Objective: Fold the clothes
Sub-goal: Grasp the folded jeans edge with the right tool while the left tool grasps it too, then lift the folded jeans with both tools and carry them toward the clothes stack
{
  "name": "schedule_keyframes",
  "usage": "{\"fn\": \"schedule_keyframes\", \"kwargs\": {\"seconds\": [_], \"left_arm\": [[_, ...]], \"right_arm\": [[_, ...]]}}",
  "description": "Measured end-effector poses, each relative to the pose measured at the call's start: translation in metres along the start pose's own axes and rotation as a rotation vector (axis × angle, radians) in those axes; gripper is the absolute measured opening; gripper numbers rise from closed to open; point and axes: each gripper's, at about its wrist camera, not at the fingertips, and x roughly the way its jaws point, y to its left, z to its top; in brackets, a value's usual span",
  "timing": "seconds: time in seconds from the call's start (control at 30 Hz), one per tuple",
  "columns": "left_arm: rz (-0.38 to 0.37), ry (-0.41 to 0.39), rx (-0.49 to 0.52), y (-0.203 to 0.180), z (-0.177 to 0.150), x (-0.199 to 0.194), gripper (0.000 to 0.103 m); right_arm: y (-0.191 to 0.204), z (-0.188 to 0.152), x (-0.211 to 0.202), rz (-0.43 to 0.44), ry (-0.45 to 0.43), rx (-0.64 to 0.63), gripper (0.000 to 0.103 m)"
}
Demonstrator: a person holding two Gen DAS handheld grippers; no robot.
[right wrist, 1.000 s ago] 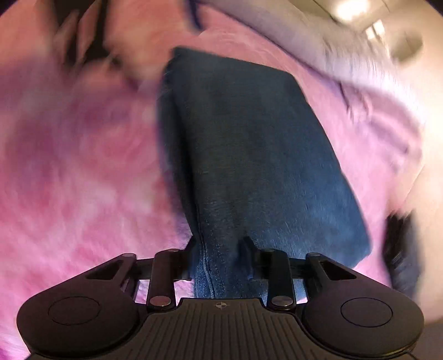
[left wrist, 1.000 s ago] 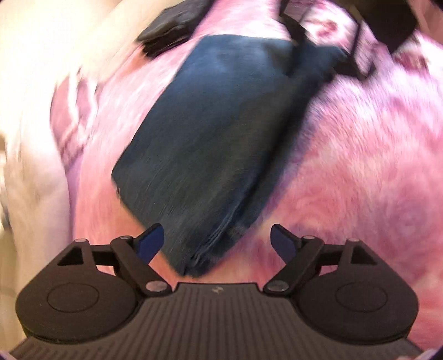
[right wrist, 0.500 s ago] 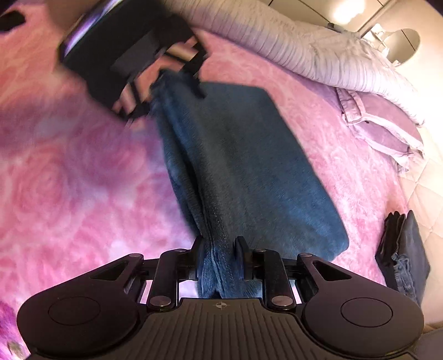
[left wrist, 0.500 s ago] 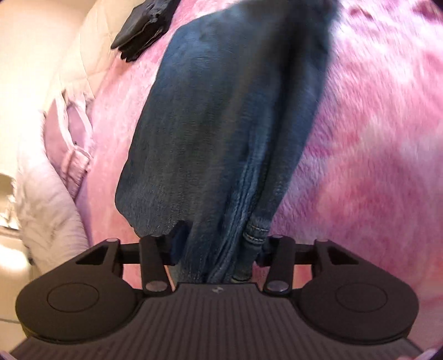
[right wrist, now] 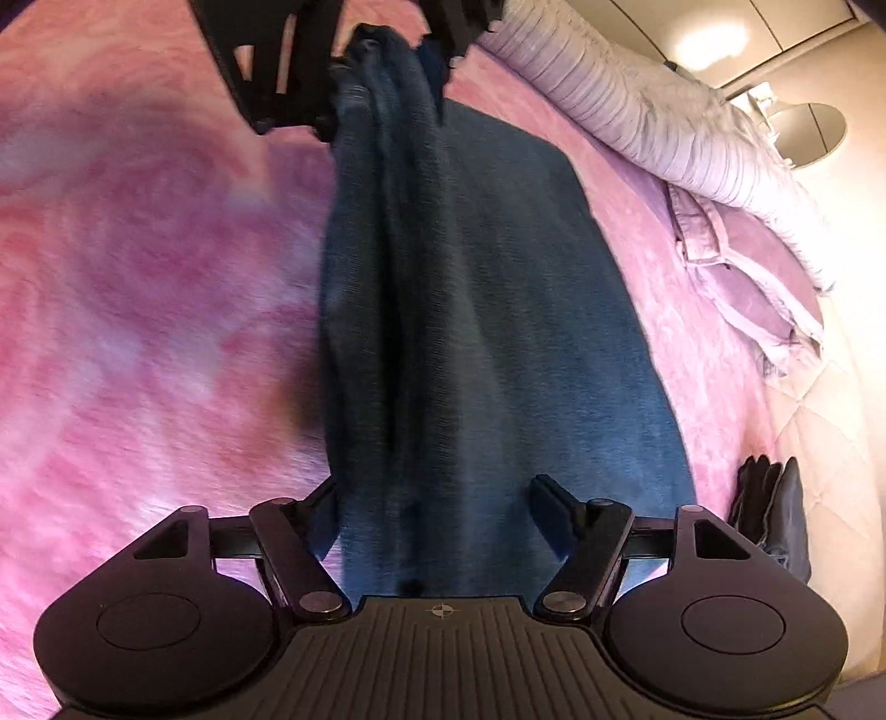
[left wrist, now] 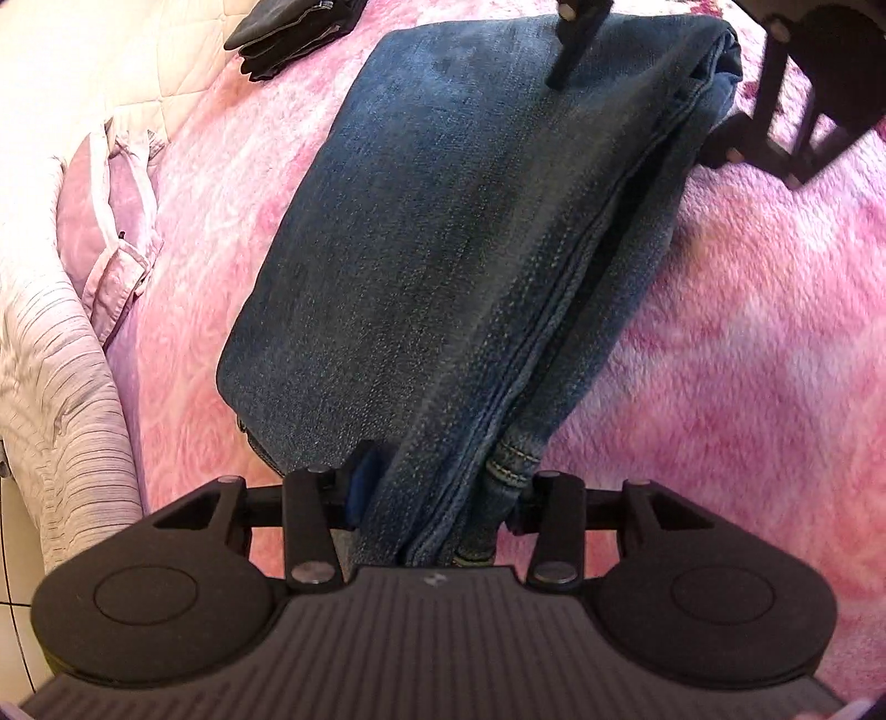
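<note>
The left gripper (left wrist: pixel 437 493) is clamped on one end of the folded jeans (left wrist: pixel 459 232), its pads pressing the bunched hems and seams. The right gripper (right wrist: pixel 434 512) is opening at the other end; the denim sits between its fingers, and the right finger (right wrist: pixel 554 498) stands clear of the cloth. The jeans lie as a long folded slab on a pink blanket (left wrist: pixel 747 343), stretched between the two grippers. Near them rest a lilac garment (left wrist: pixel 111 221), a striped pillow (left wrist: pixel 61 399), and a dark folded pile (left wrist: pixel 293 27) on a cream quilt (left wrist: pixel 138 50).
</note>
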Motion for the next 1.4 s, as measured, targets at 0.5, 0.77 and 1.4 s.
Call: {"fn": "schedule_keyframes", "kwargs": {"seconds": [0.5,0.77,1.4], "left_arm": [[-0.032,-0.006,-0.08,-0.023,0.008,-0.055,0.035],[-0.111,0.055,-0.24,-0.115,0.001,-0.122,0.033],[-0.163,0.033,-0.249,-0.103,-0.004,-0.138,0.035]], "right_arm": [[-0.03,-0.019,-0.042,0.067,-0.026,-0.011,0.024],[0.005,-0.066,-0.103,0.181,-0.068,-0.143,0.024],[0.013,-0.086,-0.082,0.114,-0.037,-0.196,0.032]]}}
